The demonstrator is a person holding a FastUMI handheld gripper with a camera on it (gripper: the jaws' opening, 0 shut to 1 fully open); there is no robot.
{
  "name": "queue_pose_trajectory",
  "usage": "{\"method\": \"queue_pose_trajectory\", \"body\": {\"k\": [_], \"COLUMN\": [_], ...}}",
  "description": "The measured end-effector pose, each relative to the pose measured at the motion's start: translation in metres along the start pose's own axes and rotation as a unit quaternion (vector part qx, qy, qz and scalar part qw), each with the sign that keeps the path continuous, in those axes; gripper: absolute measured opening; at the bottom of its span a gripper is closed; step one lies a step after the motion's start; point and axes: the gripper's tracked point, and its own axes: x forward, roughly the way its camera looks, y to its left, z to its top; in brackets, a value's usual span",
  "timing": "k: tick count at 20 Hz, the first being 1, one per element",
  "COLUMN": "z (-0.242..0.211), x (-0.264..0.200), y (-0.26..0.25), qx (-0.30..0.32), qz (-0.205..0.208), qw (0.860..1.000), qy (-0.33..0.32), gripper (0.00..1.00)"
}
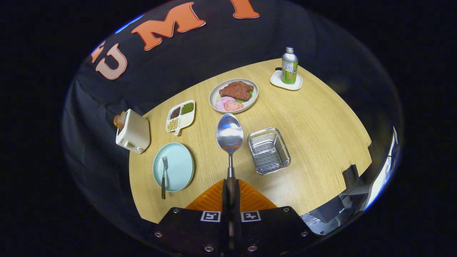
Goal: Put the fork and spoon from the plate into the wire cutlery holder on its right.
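My gripper (231, 194) is shut on the dark handle of a metal spoon (230, 135), which sticks straight out ahead of the fingers, bowl up, high above the table. Below and to the left of the fingers lies a pale blue plate (178, 162) with a fork (164, 176) on it, the fork's dark handle hanging over the plate's near rim. The wire cutlery holder (268, 150), a shiny rectangular basket with a perforated floor, stands on the table just right of the spoon's bowl. It holds nothing.
Beyond the spoon is a plate of meat and ham (234, 95). A divided dish of beans (180, 115) and a cream toaster (132, 131) sit to the left. A green bottle (289, 66) stands on a white coaster at the far right. The round wooden table (321, 125) ends near the fingers.
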Motion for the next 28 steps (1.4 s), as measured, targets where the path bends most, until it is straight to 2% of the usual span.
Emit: {"method": "queue_pose_trajectory", "body": {"k": [11,18,23,28], "z": [-0.035,-0.022,0.025,0.074], "x": [0.031,0.048,0.041,0.023], "y": [-0.061,-0.069,-0.067,-0.047], "qx": [0.002,-0.008,-0.023,-0.044], "qz": [-0.008,-0.005,0.003,0.038], "qw": [0.998,0.996,0.999,0.997], "qy": [0.069,0.091,0.042,-0.045], "gripper": [0.06,0.07,0.12,0.10]}}
